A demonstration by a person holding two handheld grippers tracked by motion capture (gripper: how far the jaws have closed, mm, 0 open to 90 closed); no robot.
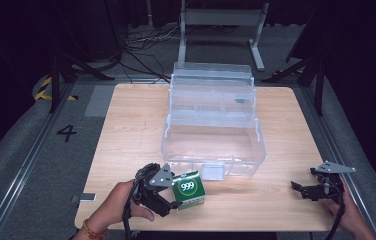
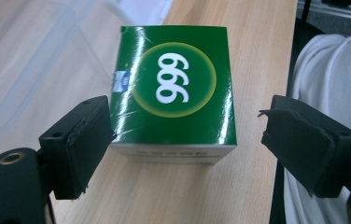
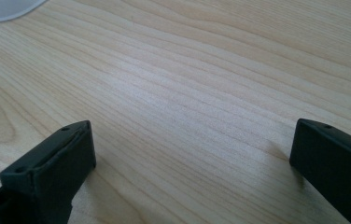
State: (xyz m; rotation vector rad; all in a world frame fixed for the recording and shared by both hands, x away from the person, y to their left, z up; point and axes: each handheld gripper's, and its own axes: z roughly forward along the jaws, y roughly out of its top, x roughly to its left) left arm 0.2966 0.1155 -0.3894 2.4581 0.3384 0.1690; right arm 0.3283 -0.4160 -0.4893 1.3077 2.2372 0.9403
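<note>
While jaws gape, left gripper straddles green box ungripped; right gripper hangs released over table.

Bright overhead light falls on the wooden table while the surrounding room stays dark. Glare streaks the glossy green box. Near jaws look soft and blurred in both gripper views; shadows are faint.

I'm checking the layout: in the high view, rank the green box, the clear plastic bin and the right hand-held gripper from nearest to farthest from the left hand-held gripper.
1. Green box, right beside the left hand-held gripper, between its jaws.
2. Clear plastic bin, just beyond, mid-table.
3. Right hand-held gripper, across at the table's right edge.
</note>
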